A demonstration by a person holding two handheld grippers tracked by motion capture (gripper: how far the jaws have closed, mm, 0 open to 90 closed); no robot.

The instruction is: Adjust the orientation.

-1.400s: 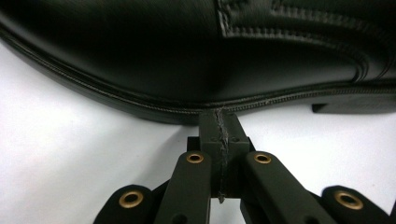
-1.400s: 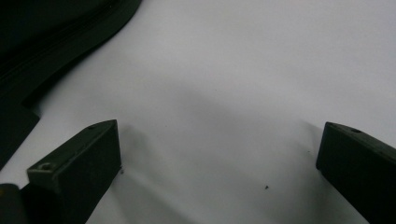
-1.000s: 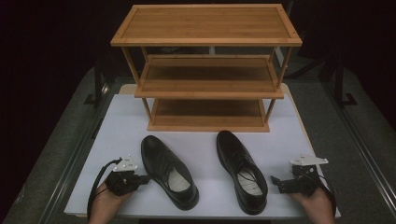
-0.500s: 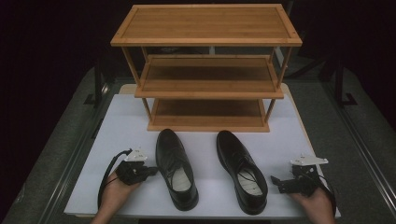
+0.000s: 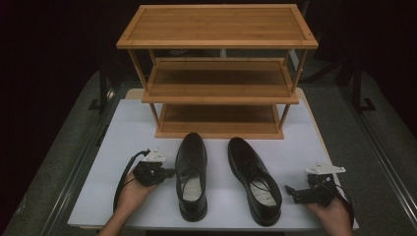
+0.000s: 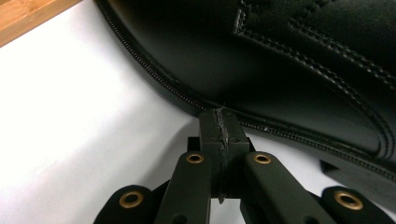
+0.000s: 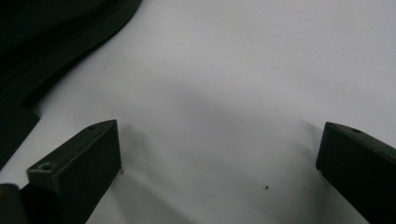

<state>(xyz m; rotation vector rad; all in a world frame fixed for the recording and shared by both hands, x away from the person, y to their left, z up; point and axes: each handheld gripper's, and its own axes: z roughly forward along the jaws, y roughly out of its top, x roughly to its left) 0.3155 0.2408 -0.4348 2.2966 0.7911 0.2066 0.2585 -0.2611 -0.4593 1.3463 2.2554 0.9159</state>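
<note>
Two black leather shoes lie on the white table in front of a wooden rack. The left shoe (image 5: pixel 192 174) points straight at the rack; the right shoe (image 5: pixel 254 177) angles toward the near right. My left gripper (image 5: pixel 169 172) is shut, its jaw tips pressed against the left shoe's side (image 6: pixel 280 70) with nothing held between them. Near the front right edge my right gripper (image 5: pixel 291 191) rests open on the table, a little right of the right shoe (image 7: pixel 51 42), with bare tabletop between its jaws.
A three-tier wooden shoe rack (image 5: pixel 219 73) stands at the back of the white table (image 5: pixel 123 128), its shelves bare. Dark floor and metal stands surround the table.
The left gripper has pushed the left shoe to the right and turned its toe toward the rack. The right gripper and right shoe have stayed put.
</note>
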